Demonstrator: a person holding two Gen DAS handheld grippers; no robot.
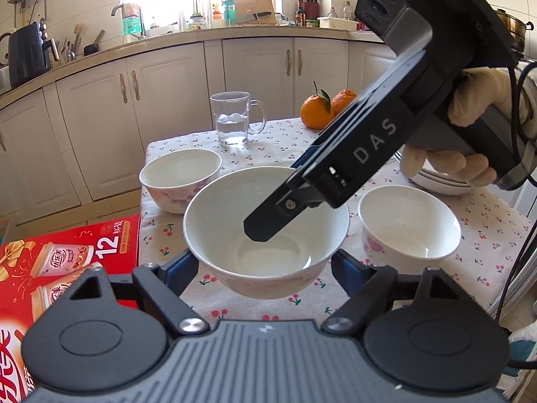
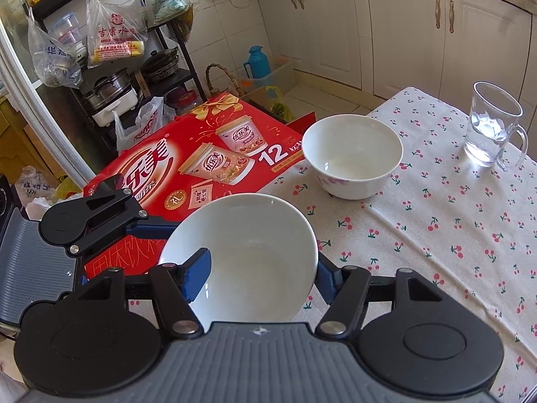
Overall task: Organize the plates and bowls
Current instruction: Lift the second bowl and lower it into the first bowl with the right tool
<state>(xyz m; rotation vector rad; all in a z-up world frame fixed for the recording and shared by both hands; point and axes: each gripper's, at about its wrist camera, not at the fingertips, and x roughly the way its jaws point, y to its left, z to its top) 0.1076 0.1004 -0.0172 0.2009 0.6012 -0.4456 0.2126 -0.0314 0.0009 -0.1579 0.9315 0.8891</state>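
Now, over my cherry-print tablecloth [image 1: 268, 137], the white bowl [image 1: 266, 225] hangs mouth-up between both my tools. My left gripper [image 1: 265, 265] clamps its outer sides at three and nine o'clock; my right gripper [image 2: 258, 278] pinches its rim, one finger inside. Two more bowls sit at ten [image 1: 179, 178] and three o'clock [image 1: 409, 228], glass mug [image 1: 233, 117] at twelve.

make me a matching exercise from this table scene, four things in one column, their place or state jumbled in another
1 clear glass mug
2 two round orange fruits
3 red printed cardboard carton
4 nearest white ceramic bowl

a gripped by left tongs and right tongs
b at the table far edge
c holds a little water
d beside the table, off it

Pairs: 1-c, 2-b, 3-d, 4-a
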